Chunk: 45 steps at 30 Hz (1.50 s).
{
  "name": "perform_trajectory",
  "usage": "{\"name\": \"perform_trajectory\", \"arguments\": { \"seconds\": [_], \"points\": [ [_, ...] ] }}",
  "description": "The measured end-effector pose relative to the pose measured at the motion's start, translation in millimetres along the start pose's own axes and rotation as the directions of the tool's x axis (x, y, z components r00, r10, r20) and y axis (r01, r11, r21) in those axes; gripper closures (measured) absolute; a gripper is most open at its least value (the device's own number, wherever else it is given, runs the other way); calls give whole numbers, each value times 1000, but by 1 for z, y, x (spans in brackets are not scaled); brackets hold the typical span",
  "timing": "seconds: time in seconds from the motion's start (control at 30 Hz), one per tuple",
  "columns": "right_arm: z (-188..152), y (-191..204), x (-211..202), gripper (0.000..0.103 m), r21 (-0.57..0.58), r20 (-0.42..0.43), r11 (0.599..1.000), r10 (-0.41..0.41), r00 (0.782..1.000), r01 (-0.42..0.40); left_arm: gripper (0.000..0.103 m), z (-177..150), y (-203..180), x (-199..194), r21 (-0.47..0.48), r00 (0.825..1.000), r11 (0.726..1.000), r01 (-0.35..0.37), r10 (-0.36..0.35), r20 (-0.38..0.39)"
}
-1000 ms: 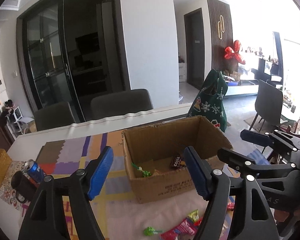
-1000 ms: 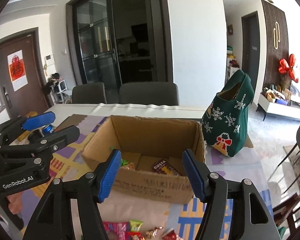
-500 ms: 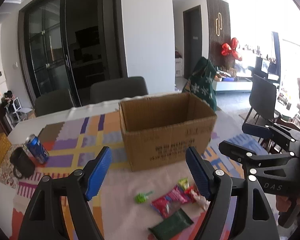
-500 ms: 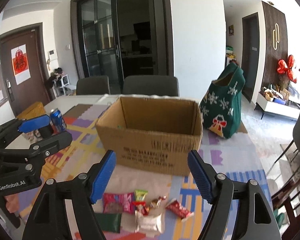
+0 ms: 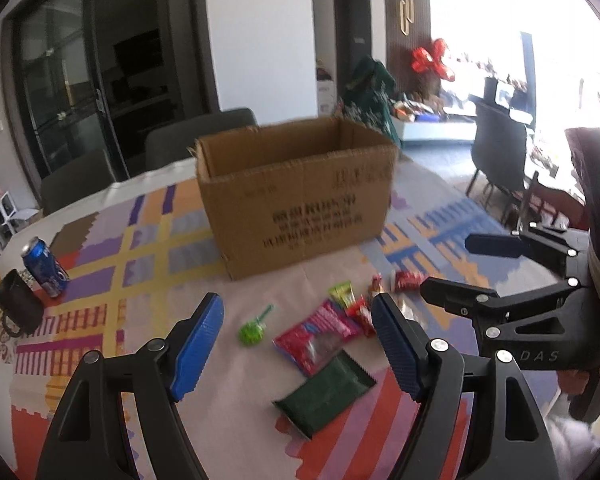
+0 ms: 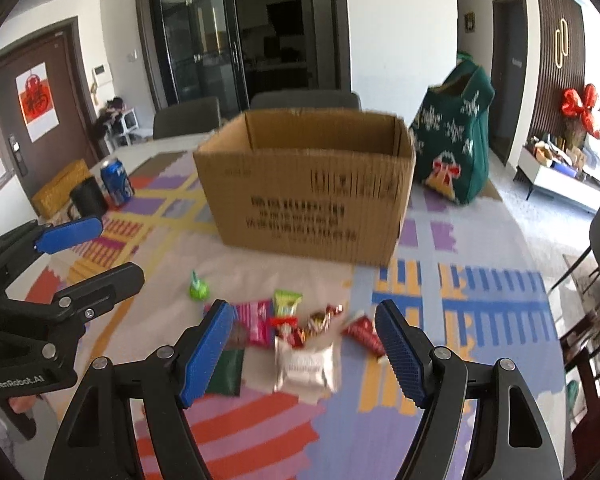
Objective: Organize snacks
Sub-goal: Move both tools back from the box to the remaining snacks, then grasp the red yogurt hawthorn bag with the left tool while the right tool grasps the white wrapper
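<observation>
An open cardboard box (image 5: pixel 300 200) (image 6: pixel 308 192) stands mid-table on a patterned cloth. Loose snacks lie in front of it: a green lollipop (image 5: pixel 252 330) (image 6: pixel 198 290), a pink packet (image 5: pixel 316 336) (image 6: pixel 256 320), a dark green packet (image 5: pixel 324 396) (image 6: pixel 228 372), a white packet (image 6: pixel 304 364) and small red wrapped sweets (image 6: pixel 364 332). My left gripper (image 5: pixel 296 320) hangs open above the pink and dark green packets, holding nothing. My right gripper (image 6: pixel 302 320) is open over the white packet and sweets, also with nothing in it. The two grippers sit side by side.
A blue drink can (image 5: pixel 46 268) (image 6: pixel 116 182) and a black mug (image 5: pixel 18 308) (image 6: pixel 86 200) stand at the left of the table. A green Christmas bag (image 6: pixel 456 140) sits right of the box. Grey chairs (image 6: pixel 188 116) line the far side.
Both grippers sank and drew back from above the box, so its inside is now hidden and the snacks in front lie under the jaws. The right jaws stand slightly wider.
</observation>
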State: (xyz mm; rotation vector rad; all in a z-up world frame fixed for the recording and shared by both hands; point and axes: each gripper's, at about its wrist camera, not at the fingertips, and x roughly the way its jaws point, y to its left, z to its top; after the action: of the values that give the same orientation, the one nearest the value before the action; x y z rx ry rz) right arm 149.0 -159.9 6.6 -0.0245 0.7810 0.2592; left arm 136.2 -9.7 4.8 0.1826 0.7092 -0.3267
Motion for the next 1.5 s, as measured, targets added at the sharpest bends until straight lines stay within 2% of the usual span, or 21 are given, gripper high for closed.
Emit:
{"name": "perform_trajectory", "arguments": {
  "seconds": [0.37,0.5,0.8,1.07,1.37,1.4,1.5],
  "points": [
    [-27,-2,31,28,2,-119,1000,-3,993,3,27,-22,-7,47,137,989,985,100,-84,-119],
    [-32,-5,45,28,6,-157,1000,-9,988,10,27,-27,-11,71,183,981,976,119,-87,-176],
    [-43,-12,68,28,27,-220,1000,-4,975,10,27,-31,-21,106,269,971,954,134,-72,-228],
    [-45,-15,82,28,42,-247,999,5,969,5,27,-32,-23,129,285,962,948,144,-66,-266],
    [-44,-20,93,28,68,-258,998,23,966,-5,27,-30,-23,146,259,955,954,153,-75,-288],
    [-44,-19,94,28,70,-260,998,25,965,-7,28,-30,-23,148,252,953,955,157,-80,-291],
    [-44,-17,96,28,63,-263,998,26,964,-10,42,-30,-18,148,207,943,959,192,-122,-310]
  ]
}}
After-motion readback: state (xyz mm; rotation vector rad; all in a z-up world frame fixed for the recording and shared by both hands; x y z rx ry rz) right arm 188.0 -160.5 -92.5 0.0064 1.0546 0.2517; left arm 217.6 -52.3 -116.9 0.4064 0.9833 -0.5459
